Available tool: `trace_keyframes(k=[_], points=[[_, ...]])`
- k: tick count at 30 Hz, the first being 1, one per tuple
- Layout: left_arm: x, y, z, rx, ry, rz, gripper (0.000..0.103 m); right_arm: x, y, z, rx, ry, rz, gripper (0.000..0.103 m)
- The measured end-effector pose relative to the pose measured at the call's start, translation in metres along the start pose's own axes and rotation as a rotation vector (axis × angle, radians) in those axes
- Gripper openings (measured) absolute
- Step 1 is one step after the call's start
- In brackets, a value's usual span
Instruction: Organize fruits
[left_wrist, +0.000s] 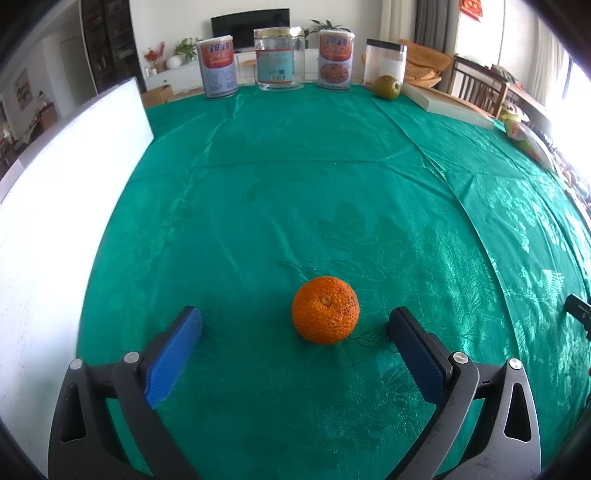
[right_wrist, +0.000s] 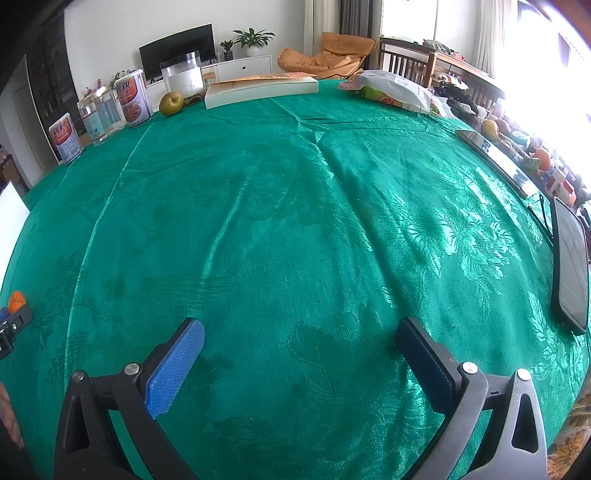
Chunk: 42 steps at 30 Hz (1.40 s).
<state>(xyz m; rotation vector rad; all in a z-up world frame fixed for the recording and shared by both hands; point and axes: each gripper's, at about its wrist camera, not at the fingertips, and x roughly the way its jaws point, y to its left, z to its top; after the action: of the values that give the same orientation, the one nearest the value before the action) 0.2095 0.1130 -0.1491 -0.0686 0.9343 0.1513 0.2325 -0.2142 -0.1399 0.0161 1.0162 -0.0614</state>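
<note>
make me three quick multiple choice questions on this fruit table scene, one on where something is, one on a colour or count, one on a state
1. Where is the orange?
A. inside the glass jar
B. on the cloth between the left gripper's fingers
C. on the book

2. What colour is the tablecloth?
A. red
B. white
C. green

3. How is the right gripper?
A. open, holding nothing
B. shut on the orange
C. shut on the pear

Answers:
1 B: it sits on the cloth between the left gripper's spread pads, touching neither.
2 C: shiny green fabric covers the table.
3 A: only cloth lies between its wide-apart fingers.
</note>
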Motion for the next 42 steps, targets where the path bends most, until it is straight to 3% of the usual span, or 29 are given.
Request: trace_keyframes(k=[4, 10, 13, 15, 17, 22, 26, 29, 32, 36, 42], points=[[0.0, 0.0, 0.0, 0.0, 0.0, 0.001, 0.102, -0.005, 0.011, 0.032, 0.061, -0.049, 0.085, 0.103], [0.0, 0.0, 0.0, 0.0, 0.0, 0.0, 0.102, 0.036, 0.089, 0.156, -0.063, -0.147, 0.389, 0.103], [0.0, 0.0, 0.0, 0.0, -0.001, 0.0, 0.102, 0.074, 0.13, 0.21, -0.123, -0.171, 0.424, 0.096], [0.0, 0.0, 0.0, 0.0, -0.001, 0.001, 0.102, 0.098, 0.15, 0.242, -0.11, -0.151, 0.449, 0.084], [0.0, 0.0, 0.0, -0.001, -0.001, 0.001, 0.102, 0.118, 0.167, 0.269, -0.101, -0.138, 0.465, 0.081], [0.001, 0.0, 0.0, 0.0, -0.001, 0.001, 0.102, 0.153, 0.199, 0.311, -0.153, -0.126, 0.385, 0.076], [0.001, 0.0, 0.0, -0.001, -0.001, 0.001, 0.102, 0.182, 0.213, 0.323, -0.155, -0.073, 0.334, 0.071], [0.001, 0.0, 0.0, -0.001, -0.001, 0.001, 0.102, 0.193, 0.225, 0.324, -0.2, -0.044, 0.314, 0.05], [0.001, 0.0, 0.001, -0.002, -0.001, 0.002, 0.102, 0.189, 0.218, 0.315, -0.19, -0.032, 0.323, 0.049], [0.0, 0.0, 0.0, -0.003, -0.001, 0.004, 0.102, 0.157, 0.191, 0.283, -0.201, 0.0, 0.385, 0.049], [0.001, 0.0, 0.0, -0.003, -0.001, 0.004, 0.102, 0.08, 0.145, 0.194, -0.262, 0.065, 0.433, 0.049]])
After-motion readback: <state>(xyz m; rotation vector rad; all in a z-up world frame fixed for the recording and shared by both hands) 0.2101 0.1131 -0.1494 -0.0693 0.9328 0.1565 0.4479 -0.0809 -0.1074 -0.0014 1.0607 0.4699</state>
